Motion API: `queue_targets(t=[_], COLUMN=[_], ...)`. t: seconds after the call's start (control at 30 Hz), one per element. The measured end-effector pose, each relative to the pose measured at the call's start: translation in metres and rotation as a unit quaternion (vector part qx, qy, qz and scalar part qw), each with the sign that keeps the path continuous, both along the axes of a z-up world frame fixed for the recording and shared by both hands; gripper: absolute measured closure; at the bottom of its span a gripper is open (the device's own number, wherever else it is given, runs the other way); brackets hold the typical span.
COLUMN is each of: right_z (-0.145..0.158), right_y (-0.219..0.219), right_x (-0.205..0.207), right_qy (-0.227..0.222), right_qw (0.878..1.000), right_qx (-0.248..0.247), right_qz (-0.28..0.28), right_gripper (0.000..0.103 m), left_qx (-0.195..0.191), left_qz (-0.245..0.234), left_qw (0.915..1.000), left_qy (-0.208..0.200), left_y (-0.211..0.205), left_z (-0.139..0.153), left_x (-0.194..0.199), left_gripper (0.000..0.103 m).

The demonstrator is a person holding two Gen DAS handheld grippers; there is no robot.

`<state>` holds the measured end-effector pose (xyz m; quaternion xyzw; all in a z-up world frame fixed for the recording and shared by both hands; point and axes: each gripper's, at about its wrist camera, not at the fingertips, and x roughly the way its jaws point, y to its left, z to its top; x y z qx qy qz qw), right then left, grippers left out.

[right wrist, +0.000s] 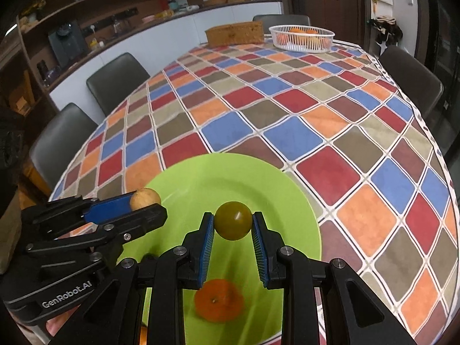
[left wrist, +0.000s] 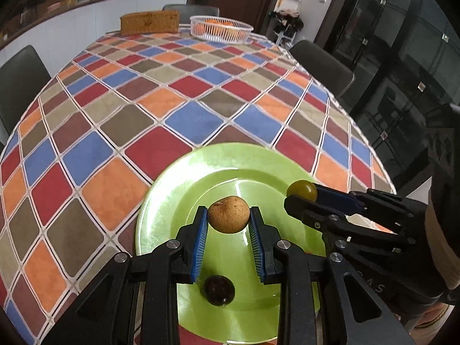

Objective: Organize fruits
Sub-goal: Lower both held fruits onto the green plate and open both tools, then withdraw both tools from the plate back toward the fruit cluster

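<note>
Green and glossy, the plate (left wrist: 172, 189) sits at the near edge of the checked tablecloth (left wrist: 178, 92). Over it, the left gripper (left wrist: 228, 215) is clamped on a brown fruit (left wrist: 228, 214), and the right gripper (right wrist: 233, 221), just to its right, on an olive-green fruit (right wrist: 233, 220). On the plate lie a dark fruit (left wrist: 219, 289) and an orange (right wrist: 218, 300). At the far end stands a white basket (left wrist: 220, 28) holding oranges.

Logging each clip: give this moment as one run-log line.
left gripper: shut on round tan fruit | right gripper: shut on round olive-green fruit | both above: glossy green plate | on plate: orange tangerine, dark round fruit
</note>
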<state>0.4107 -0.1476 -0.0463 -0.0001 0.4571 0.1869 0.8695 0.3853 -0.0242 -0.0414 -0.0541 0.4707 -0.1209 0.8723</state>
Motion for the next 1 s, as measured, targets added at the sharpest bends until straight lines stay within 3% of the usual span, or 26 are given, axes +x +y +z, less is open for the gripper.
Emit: queue_targets(t=[0.2, 0.47, 1.0], right_z=[-0.008, -0.002, 0.058], right_y=[0.000, -0.005, -0.012], right_x=[0.004, -0.006, -0.079], right_qy=[0.012, -0.002, -0.076], right_qw=[1.000, 1.000, 0.997], right_qx=[-0.008, -0.008, 0.009], right_qz=[0.000, -0.006, 0.011], right_gripper=[0.075, 0.071, 0.070], left_qx=[0.022, 0.033, 0.028], left_qz=[-0.001, -0.008, 0.000], left_qw=[0.9997, 0.9994, 0.9947], left_qy=[0.009, -0.012, -0.099], left_y=[-0.003, -0.003, 0.005], left_z=[-0.008, 0.003, 0.056], left_x=[0.003, -0.013, -0.103], left_gripper=[0.074, 0.072, 0.057])
